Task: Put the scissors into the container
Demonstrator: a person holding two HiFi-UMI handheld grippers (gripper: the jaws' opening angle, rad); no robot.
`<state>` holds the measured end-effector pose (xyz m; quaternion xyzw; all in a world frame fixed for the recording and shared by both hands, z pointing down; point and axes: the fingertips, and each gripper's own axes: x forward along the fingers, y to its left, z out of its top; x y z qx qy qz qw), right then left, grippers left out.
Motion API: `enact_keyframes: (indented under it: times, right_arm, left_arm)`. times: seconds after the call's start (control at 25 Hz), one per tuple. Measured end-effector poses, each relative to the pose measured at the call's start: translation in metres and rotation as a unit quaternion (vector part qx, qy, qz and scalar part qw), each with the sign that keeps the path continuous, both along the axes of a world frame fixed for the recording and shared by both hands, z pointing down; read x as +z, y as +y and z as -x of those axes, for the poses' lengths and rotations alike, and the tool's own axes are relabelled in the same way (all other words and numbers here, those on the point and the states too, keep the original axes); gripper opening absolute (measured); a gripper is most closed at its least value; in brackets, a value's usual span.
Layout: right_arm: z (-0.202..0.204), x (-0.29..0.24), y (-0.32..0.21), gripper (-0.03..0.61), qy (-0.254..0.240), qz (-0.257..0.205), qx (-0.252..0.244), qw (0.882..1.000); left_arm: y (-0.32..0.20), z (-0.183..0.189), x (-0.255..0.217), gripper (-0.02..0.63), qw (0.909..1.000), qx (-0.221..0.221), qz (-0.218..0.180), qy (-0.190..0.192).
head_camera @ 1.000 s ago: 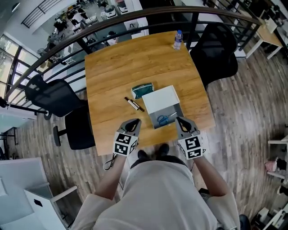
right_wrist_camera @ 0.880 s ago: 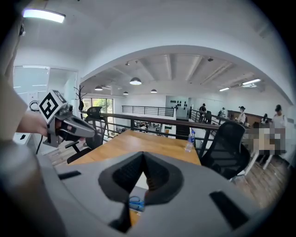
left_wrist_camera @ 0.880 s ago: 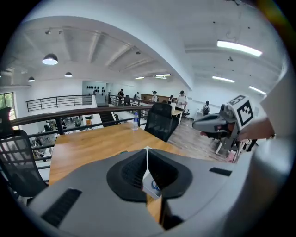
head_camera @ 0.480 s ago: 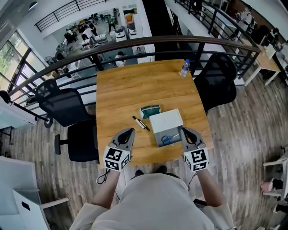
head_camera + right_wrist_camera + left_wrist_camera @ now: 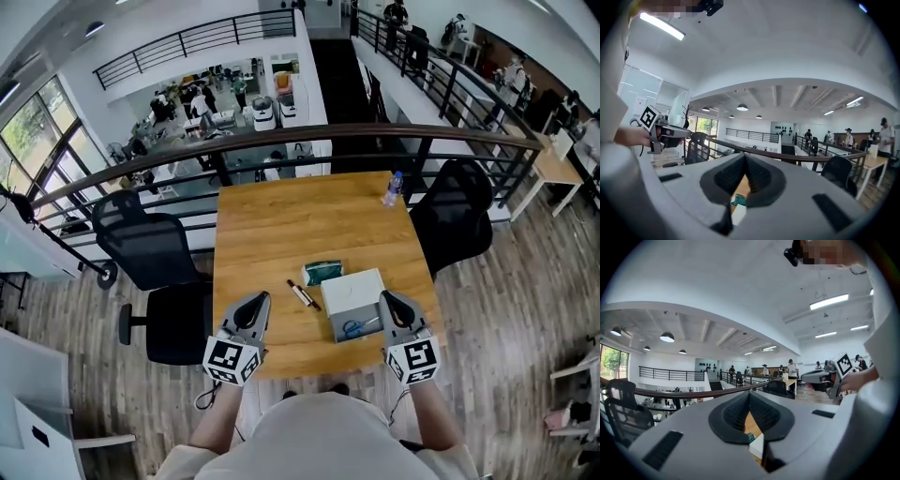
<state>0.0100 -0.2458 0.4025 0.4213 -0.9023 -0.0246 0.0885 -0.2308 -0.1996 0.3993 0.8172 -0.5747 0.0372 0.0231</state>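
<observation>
Our square light-wood table (image 5: 281, 225) carries a white rectangular box container (image 5: 349, 291) close to its near edge, toward the right corner, with the lid covering its far part. Our left gripper (image 5: 260, 298) and right gripper (image 5: 388, 296) hang over that edge, one on either side of the container, both pinched fully closed on nothing. The blue-handled steel scissors (image 5: 356, 328) lie flat in the container's uncovered near part. Their long axis runs roughly along that edge, and the blades point right, angled slightly away.

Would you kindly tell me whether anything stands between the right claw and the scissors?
Nothing visible does. The scissors lie in the uncovered near part of the container; the white lid covers only the far part. The shut right claw is just beside it.
</observation>
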Motion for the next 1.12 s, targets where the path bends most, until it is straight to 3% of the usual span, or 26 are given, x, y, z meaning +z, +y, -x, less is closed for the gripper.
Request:
enact_keyframes:
  times: [1.12]
  right_arm:
    - [0.001, -0.003, 0.012, 0.002, -0.001, -0.013, 0.012, 1.000]
  left_arm:
    - [0.010, 0.002, 0.008, -0.008, 0.9999, 0.002, 0.006, 0.010]
